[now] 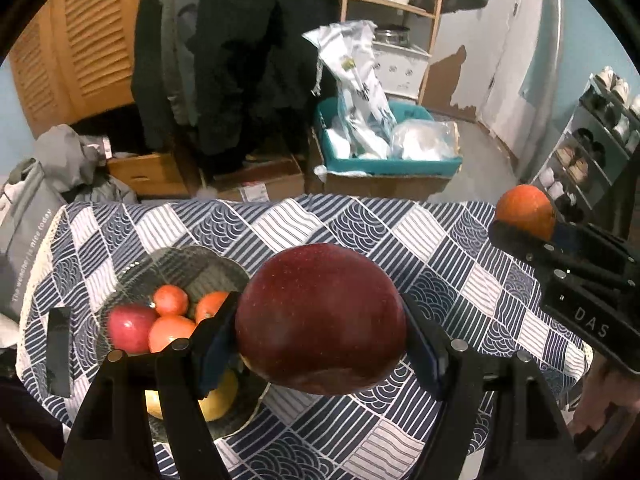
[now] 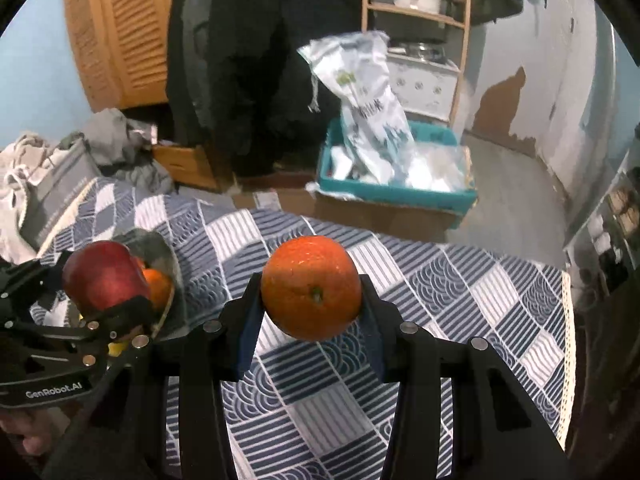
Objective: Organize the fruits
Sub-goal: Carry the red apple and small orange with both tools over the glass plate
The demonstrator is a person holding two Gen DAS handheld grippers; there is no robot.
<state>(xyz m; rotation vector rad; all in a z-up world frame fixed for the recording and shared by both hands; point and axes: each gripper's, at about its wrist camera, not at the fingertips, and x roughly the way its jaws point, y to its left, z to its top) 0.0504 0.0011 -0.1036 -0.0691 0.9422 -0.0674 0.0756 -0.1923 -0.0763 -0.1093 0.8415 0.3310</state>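
Observation:
My left gripper (image 1: 320, 320) is shut on a large dark red apple (image 1: 322, 316), held above the patterned tablecloth. My right gripper (image 2: 312, 300) is shut on an orange (image 2: 312, 288), also lifted off the table. In the left wrist view the orange (image 1: 526, 210) and the right gripper (image 1: 520, 228) show at the far right. In the right wrist view the red apple (image 2: 102, 278) shows at the left in the left gripper (image 2: 100, 284). A dark glass bowl (image 1: 192, 264) on the left holds a red apple (image 1: 130, 328), several oranges (image 1: 172, 300) and a yellow fruit (image 1: 218, 400).
The table carries a blue and white patterned cloth (image 1: 400, 240). Beyond its far edge are cardboard boxes (image 1: 256, 184), a teal bin (image 1: 384, 164) with plastic bags, hanging dark coats (image 1: 240, 60) and a shoe rack (image 1: 592, 140) on the right. A grey bag (image 1: 28, 240) lies at the left.

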